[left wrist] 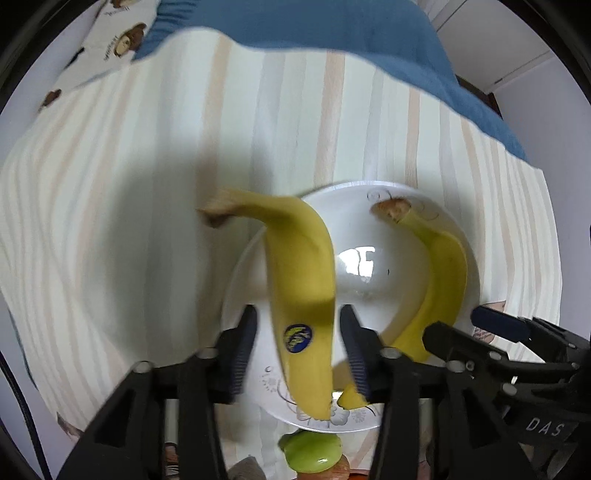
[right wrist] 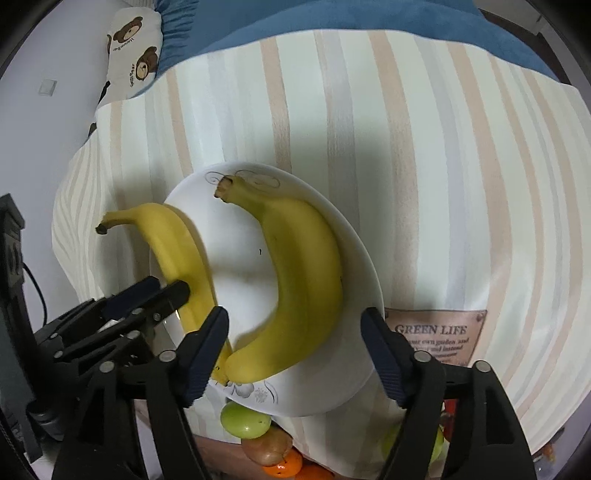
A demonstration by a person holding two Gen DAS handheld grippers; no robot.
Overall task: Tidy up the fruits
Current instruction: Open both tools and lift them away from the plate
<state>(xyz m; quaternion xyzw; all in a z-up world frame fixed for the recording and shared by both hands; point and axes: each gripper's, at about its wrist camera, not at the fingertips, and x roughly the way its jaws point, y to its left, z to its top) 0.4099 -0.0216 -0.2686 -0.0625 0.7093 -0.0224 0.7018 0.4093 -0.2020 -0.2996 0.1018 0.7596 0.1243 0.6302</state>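
Note:
A white plate point(left wrist: 373, 295) point(right wrist: 229, 258) lies on a striped cloth. A banana with a blue sticker point(left wrist: 299, 280) lies on its left rim, stem out over the cloth; it also shows in the right wrist view point(right wrist: 173, 240). My left gripper point(left wrist: 299, 325) is open, its jaws on either side of this banana with gaps. A second banana point(left wrist: 439, 280) point(right wrist: 295, 280) lies on the plate's right side. My right gripper point(right wrist: 295, 321) is open around this banana, not touching it.
A green fruit point(left wrist: 310, 454) point(right wrist: 243, 421) sits below the plate's near rim, with a brownish fruit point(right wrist: 267, 448) and an orange one point(right wrist: 284, 467) beneath. A "GREEN LIFE" label point(right wrist: 432, 336) is on the cloth. A blue blanket point(right wrist: 258, 26) and a bear pillow point(right wrist: 133, 51) lie beyond.

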